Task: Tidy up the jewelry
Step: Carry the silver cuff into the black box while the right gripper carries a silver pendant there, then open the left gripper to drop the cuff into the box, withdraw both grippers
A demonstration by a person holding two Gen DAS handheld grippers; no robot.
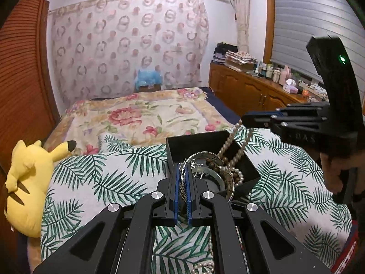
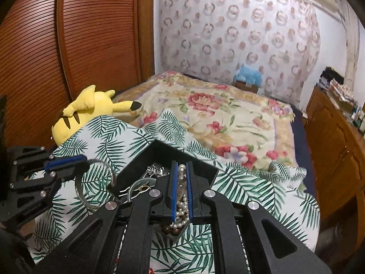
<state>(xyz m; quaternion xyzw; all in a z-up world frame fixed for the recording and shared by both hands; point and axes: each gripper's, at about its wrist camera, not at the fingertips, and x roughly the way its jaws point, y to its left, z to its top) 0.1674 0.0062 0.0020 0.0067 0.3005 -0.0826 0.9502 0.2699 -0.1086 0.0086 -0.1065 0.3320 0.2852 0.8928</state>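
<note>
Over black box, pearl strand hanging lengthwise, right gripper

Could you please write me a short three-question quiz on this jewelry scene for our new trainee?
1. True or false: the right gripper is shut on the pearl necklace.
2. What does the left gripper hold? A) silver bangle B) wooden beads C) nothing
3. Fill in: the black box sits on the ____-print cloth.

Key:
1. True; pearls run between its blue pads.
2. A; the silver bangle is pinched on edge at the box's near wall.
3. Palm-leaf.
</note>
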